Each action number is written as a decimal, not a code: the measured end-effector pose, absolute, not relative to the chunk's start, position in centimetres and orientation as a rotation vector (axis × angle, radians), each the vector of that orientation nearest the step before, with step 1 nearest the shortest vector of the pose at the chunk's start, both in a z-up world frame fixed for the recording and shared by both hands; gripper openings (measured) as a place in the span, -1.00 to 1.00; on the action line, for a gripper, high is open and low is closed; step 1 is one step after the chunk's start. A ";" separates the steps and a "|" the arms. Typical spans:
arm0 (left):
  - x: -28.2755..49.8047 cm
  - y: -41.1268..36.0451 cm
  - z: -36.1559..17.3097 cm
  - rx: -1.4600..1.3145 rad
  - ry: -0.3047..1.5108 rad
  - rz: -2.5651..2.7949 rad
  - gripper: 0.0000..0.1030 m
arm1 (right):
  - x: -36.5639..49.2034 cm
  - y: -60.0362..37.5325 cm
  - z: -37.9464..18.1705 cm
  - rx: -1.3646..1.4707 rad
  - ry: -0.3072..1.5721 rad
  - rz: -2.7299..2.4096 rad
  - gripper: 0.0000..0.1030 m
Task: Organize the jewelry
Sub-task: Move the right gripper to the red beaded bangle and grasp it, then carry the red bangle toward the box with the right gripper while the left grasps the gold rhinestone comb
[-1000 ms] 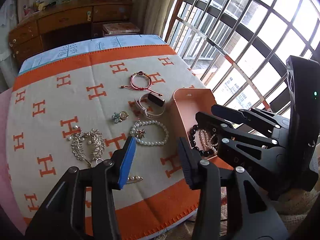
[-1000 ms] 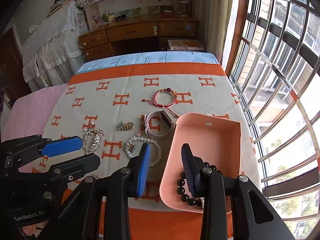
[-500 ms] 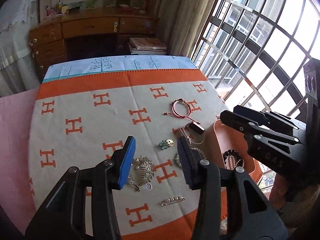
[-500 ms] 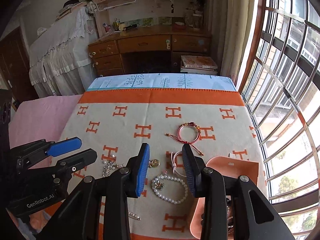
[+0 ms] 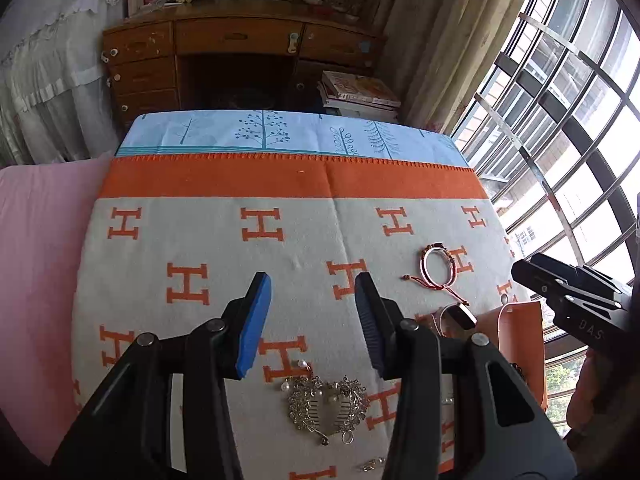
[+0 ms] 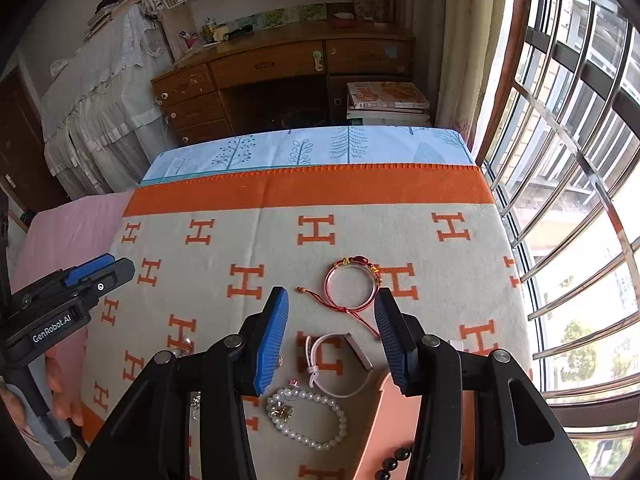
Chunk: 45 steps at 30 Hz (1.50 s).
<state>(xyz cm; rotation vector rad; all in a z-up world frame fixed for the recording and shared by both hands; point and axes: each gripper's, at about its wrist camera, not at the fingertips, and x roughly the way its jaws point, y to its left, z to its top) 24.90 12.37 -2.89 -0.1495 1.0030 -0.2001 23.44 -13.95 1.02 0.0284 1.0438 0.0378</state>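
Jewelry lies on a cream blanket (image 6: 280, 248) with orange H marks. My right gripper (image 6: 331, 334) hovers with its jaws opening and nothing between them; beyond it lies a red cord bracelet (image 6: 352, 284). Under it are a white band with a dark watch body (image 6: 340, 364), a pearl bracelet (image 6: 308, 420) and the pink box (image 6: 376, 432) holding dark beads (image 6: 394, 464). My left gripper (image 5: 312, 320) is open and empty above a silver rhinestone hair comb (image 5: 328, 404). The red cord bracelet (image 5: 438, 266) and the pink box (image 5: 520, 340) show at its right.
A small pin (image 5: 372, 464) lies near the blanket's front edge. A wooden desk (image 6: 280, 76) and stacked books (image 6: 384, 100) stand beyond the table. Window bars (image 6: 560, 160) run along the right. Pink cloth (image 5: 40, 260) lies at the left.
Both grippers drew back from the pink box toward the near edge, so more of the blanket shows. The right jaws spread wider. The left gripper shifted left, over the hair comb.
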 end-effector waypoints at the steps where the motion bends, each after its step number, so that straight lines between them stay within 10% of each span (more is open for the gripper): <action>1: 25.5 12.2 -3.4 -0.158 1.021 -0.196 -0.22 | 24.2 -14.5 0.5 0.035 1.060 0.040 -0.11; 10: 29.0 9.1 -9.1 -0.209 1.198 -0.234 -0.22 | 31.1 -18.4 -7.5 0.090 1.236 0.014 -0.12; 22: 27.4 7.5 -9.3 -0.035 1.220 -0.262 -0.22 | 34.5 -17.5 -14.1 -0.047 1.347 -0.013 -0.77; 45: 20.4 8.8 -10.3 0.100 1.290 -0.280 -0.22 | 18.5 -18.8 0.3 0.210 1.038 0.231 -0.79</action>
